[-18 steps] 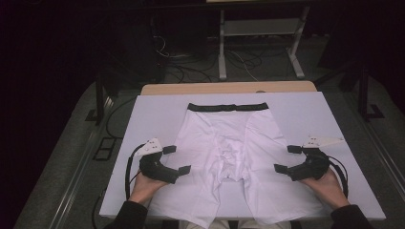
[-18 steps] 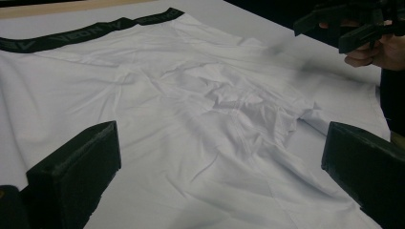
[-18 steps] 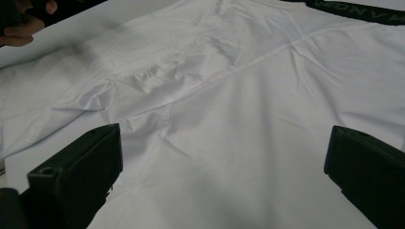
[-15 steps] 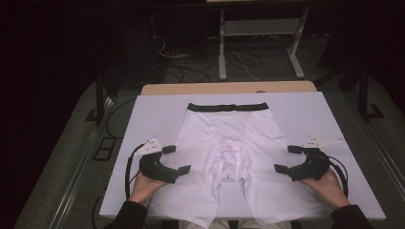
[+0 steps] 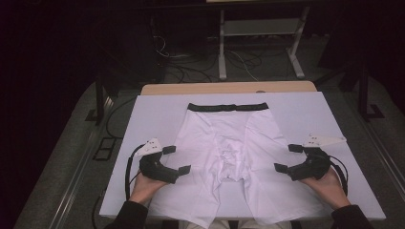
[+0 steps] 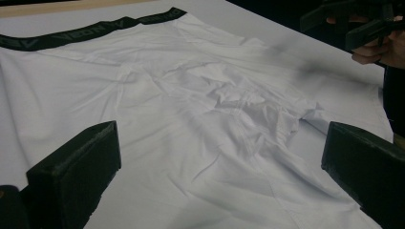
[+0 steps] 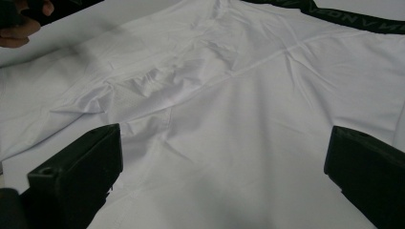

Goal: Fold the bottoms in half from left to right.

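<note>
Now the left tool point(image 5: 175, 159) sits over the outer edge of the left leg of the white boxer briefs point(image 5: 232, 157), barely shifted from half a second ago, its jaws spread wide with nothing between them; in the left gripper view the cloth point(image 6: 191, 119) lies flat and slack between the two black blocks. The hand point(image 5: 143, 183) behind it rests low near the worktop's point(image 5: 157, 114) front edge, wrist angled inward. In the middle, the briefs lie spread out, black waistband point(image 5: 227, 107) at the far end, legs pointing toward the person, some wrinkling at the crotch. Over on the right, the right tool point(image 5: 288, 158) has edged a touch inward since the earlier pictures, and it too gapes open over the right leg's edge, gripping nothing. So little has changed: both tools look poised, my guess being for a pinch on each leg to start a fold, and no grasp is made yet.
</note>
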